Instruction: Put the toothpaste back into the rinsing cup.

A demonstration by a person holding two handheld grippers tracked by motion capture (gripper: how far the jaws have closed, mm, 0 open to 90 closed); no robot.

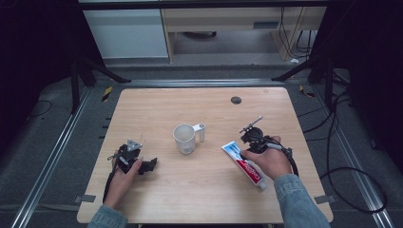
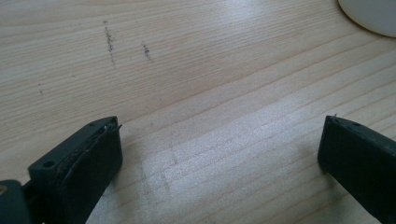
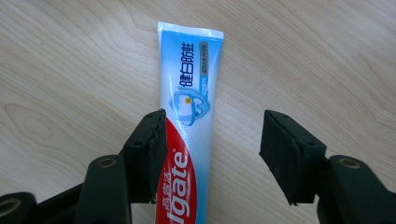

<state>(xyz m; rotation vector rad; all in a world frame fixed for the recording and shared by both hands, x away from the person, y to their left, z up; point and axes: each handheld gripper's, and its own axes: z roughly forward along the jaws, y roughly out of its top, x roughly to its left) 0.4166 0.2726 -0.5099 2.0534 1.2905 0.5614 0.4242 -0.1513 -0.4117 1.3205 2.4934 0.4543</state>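
toothpaste tube (image 3: 189, 140) cap end cut off (bottom edge)

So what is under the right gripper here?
The toothpaste tube lies flat on the wooden table between the right gripper's open jaws. The person's hand covers the tube's middle in the high view.

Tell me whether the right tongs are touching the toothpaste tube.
Cannot tell. In the right gripper view the toothpaste tube lies between the right tongs; one jaw overlaps its edge, the other stands clear beside it.
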